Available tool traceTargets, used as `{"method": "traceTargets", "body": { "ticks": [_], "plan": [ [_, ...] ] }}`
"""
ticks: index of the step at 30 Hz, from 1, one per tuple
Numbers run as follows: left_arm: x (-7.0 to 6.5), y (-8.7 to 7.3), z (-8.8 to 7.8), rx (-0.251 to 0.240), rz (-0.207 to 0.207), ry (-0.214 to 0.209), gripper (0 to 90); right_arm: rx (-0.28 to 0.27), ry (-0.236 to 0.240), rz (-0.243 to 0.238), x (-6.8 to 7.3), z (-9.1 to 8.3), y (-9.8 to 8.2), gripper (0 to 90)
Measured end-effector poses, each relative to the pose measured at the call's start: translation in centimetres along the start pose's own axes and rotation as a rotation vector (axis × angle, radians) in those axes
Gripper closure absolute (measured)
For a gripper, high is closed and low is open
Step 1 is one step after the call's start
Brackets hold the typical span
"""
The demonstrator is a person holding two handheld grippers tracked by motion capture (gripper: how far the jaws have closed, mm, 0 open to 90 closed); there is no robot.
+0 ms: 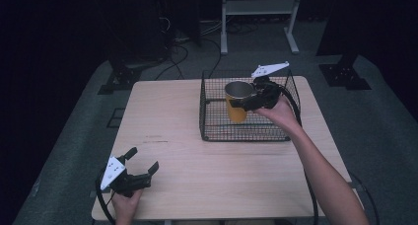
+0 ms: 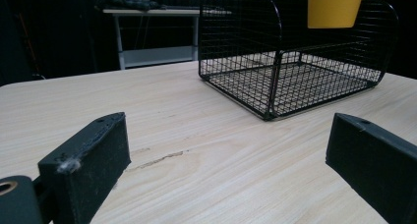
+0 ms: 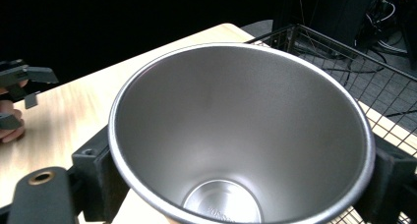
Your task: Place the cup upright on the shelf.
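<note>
Above the wire basket point(image 1: 212, 111), my right gripper point(image 1: 249, 100) has its fingers clamped on the yellow cup point(image 1: 237, 102); my left gripper point(image 1: 140, 165) rests on the tabletop point(image 1: 187, 161), fingers wide.

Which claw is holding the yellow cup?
The right claw, over the wire basket, grips the yellow cup. The left claw is open and empty.

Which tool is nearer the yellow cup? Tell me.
Right. The right tool grips the yellow cup over the wire basket; the left tool sits open at the table's near-left corner, far away.
</note>
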State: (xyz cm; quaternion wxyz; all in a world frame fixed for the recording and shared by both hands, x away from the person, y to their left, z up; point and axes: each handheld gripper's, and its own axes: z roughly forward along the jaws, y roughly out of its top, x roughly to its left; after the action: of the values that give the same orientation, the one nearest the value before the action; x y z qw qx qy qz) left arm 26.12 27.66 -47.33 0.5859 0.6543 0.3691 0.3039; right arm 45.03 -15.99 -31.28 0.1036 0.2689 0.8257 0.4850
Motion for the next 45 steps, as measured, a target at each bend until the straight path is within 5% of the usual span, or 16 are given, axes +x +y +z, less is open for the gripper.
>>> {"method": "traceTargets", "body": {
  "ticks": [20,45],
  "plan": [
    [0.0,0.0,0.0,-0.003,-0.003,-0.003,2.2,0.04,-0.019,0.029,-2.3,3.0,0.4,11.6],
    [0.1,0.0,-0.1,-0.004,-0.003,-0.004,2.2,0.142,-0.026,0.118,-5.9,7.8,-2.4,11.6]
  ]
}}
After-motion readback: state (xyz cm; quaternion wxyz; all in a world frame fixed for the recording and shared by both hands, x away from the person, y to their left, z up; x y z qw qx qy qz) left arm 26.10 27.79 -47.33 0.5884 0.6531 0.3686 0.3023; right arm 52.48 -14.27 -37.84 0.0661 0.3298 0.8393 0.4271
